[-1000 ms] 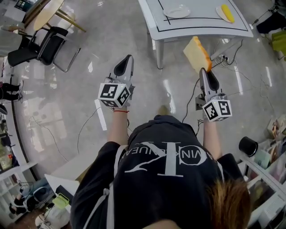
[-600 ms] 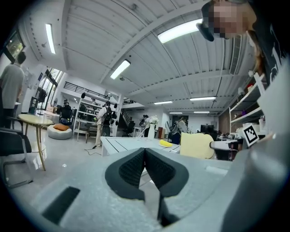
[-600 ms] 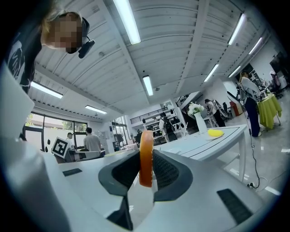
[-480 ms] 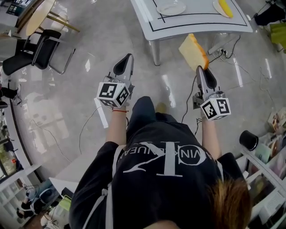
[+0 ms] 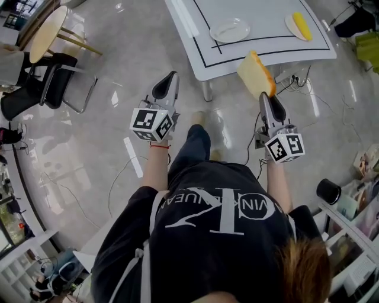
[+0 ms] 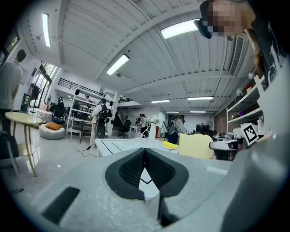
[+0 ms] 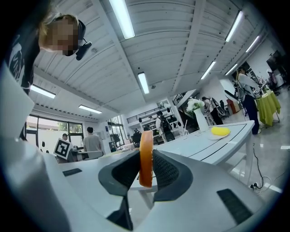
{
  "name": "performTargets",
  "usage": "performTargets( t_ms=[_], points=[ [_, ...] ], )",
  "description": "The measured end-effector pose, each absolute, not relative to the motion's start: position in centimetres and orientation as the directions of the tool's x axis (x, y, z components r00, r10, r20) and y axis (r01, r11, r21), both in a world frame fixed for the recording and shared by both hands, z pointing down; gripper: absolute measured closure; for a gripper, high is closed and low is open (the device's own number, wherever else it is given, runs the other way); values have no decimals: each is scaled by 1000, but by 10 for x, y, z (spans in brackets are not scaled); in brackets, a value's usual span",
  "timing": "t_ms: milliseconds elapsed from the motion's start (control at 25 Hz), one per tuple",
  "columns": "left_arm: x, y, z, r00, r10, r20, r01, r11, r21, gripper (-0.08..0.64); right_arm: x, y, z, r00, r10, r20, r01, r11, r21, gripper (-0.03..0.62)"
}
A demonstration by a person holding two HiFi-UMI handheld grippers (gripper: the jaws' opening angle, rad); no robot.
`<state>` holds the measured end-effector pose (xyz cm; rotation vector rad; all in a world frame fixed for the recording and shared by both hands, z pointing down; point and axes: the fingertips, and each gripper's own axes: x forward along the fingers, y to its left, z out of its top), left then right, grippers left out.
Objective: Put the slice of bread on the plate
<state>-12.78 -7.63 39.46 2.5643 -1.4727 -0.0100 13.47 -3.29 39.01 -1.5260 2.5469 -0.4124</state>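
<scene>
The carry is the step in hand. The right tongs [image 5: 267, 97] are clamped on the lower edge of the bread [image 5: 254, 74], and the slice stands up at twelve o'clock from them, over the near edge of the worktop [image 5: 260, 18]. In the right gripper view the crust sits edge-on between the two pads, both pressing on it. The left tongs [image 5: 169, 80] are closed on themselves with nothing in them, over the floor at nine o'clock from the bread, and seem to have no part in the job.

The plate [image 5: 230, 29] lies bare on the worktop at about eleven o'clock from the slice, some way off. A second plate [image 5: 293, 28] at one o'clock already carries a yellow item [image 5: 302, 22], so I take the bare one as the target.

Next, the right tongs need to reach on toward eleven o'clock until the slice hangs over the plate, come down and tip it flat, then part the pads. Held by one edge, the soft slice may sag or tear.
</scene>
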Motion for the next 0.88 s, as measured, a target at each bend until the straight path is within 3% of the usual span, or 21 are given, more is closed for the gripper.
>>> performTargets(
  t_ms=[880],
  points=[
    [-103,-267,403,701,-706,104,-710,-677,194,558,112,-169,402,-347,-935,74,-879,296,-372,506]
  ],
)
